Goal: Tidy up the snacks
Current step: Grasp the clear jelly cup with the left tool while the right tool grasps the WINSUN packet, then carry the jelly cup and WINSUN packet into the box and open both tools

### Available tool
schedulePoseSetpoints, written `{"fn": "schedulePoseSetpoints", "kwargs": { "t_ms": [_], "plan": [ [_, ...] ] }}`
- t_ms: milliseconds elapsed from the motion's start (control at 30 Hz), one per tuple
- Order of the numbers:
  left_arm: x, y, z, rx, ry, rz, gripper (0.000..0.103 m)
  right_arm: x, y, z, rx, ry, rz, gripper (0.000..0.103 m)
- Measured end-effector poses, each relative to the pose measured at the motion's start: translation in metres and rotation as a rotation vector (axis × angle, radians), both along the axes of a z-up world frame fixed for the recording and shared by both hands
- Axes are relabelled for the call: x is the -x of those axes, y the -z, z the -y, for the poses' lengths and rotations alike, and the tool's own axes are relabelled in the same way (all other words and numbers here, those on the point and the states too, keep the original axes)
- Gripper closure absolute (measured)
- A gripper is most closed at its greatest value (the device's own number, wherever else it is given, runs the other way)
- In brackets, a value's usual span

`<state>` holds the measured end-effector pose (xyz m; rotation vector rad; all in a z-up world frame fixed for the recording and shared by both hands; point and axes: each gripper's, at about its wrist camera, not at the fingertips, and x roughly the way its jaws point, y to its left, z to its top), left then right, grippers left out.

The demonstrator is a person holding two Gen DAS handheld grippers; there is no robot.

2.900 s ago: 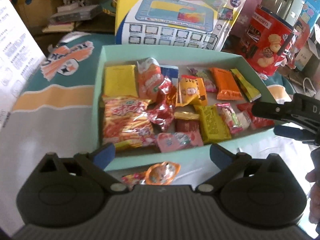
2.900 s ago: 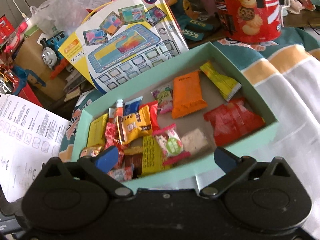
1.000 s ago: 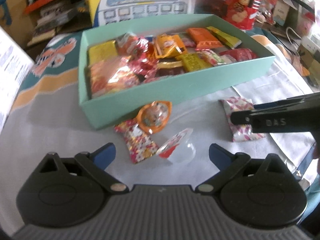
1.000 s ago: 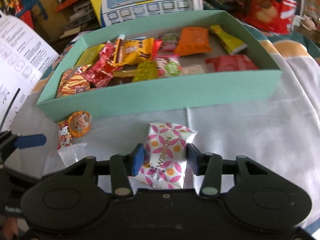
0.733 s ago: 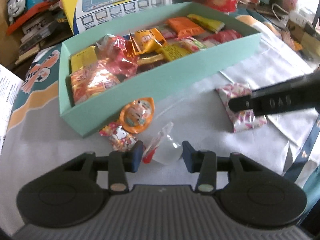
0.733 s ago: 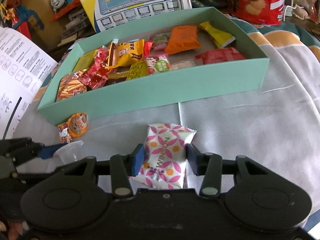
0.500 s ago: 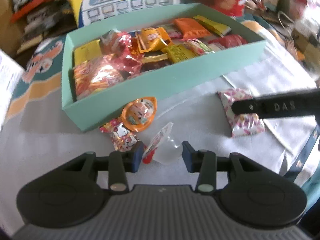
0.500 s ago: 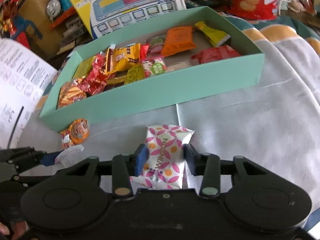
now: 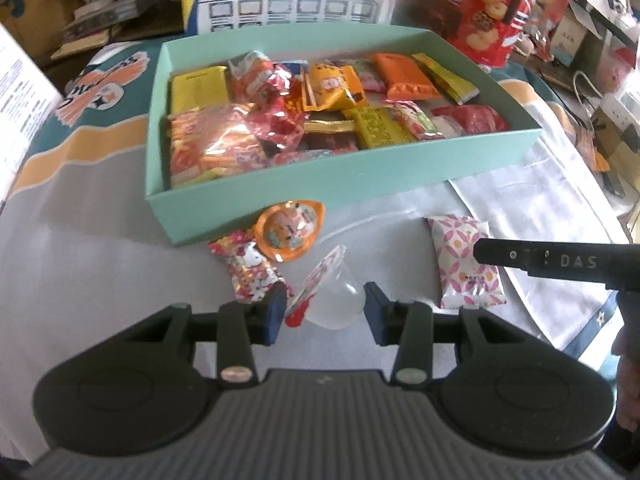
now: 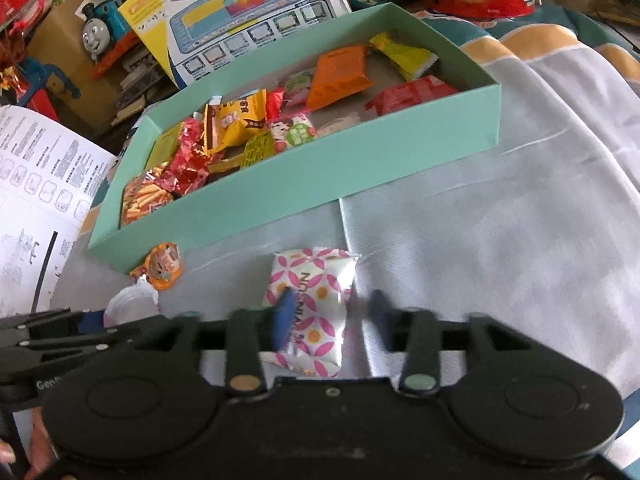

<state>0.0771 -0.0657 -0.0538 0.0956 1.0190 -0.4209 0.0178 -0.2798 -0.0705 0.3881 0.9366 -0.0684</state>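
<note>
Cluttered room: toy boxes, a red biscuit tin (image 9: 490, 12) and a blue toy train (image 10: 100, 30) crowd the far side. Work surface is a pale grey cloth (image 10: 500, 240) with teal and orange bands.

Mint-green box (image 9: 320, 176), open-topped, long axis left-right, packed with wrapped snacks: yellow, orange, red, foil.

Pink-flowered white packet (image 10: 310, 300) lies on the cloth before the box, long axis running from the camera toward the box. Right gripper (image 10: 330, 320) straddles its near end, jaws opening, blurred, right pad clear of it.

Left gripper (image 9: 322, 314) pinches a clear jelly cup (image 9: 334, 300), tipped sideways, lid leftward.

Orange-lidded cup (image 9: 290, 230) and a red cartoon-print candy (image 9: 248, 266) rest against the box front.
</note>
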Motion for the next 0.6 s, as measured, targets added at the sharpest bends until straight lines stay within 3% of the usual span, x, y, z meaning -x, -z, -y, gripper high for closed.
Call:
{"fn": "schedulePoseSetpoints", "kwargs": {
  "t_ms": [67, 167, 233, 367, 600],
  "plan": [
    [-0.001, 0.000, -0.006, 0.013, -0.020, -0.007, 0.062, -0.003, -0.001, -0.005, 0.011, -0.003, 0.001, 0.031],
    [-0.002, 0.001, -0.014, 0.026, -0.044, -0.013, 0.062, -0.014, 0.003, -0.019, 0.048, -0.039, -0.017, 0.030],
    [-0.002, 0.002, -0.022, 0.035, -0.061, -0.017, 0.062, -0.019, 0.005, -0.037, 0.137, -0.070, -0.014, 0.030],
    [-0.003, 0.003, -0.037, 0.062, -0.099, -0.032, 0.062, -0.024, 0.011, -0.078, 0.363, -0.198, 0.003, 0.052],
    [-0.001, -0.005, -0.040, 0.094, -0.104, -0.014, 0.062, -0.020, -0.005, -0.065, 0.230, -0.174, -0.011, 0.053]
  ]
}}
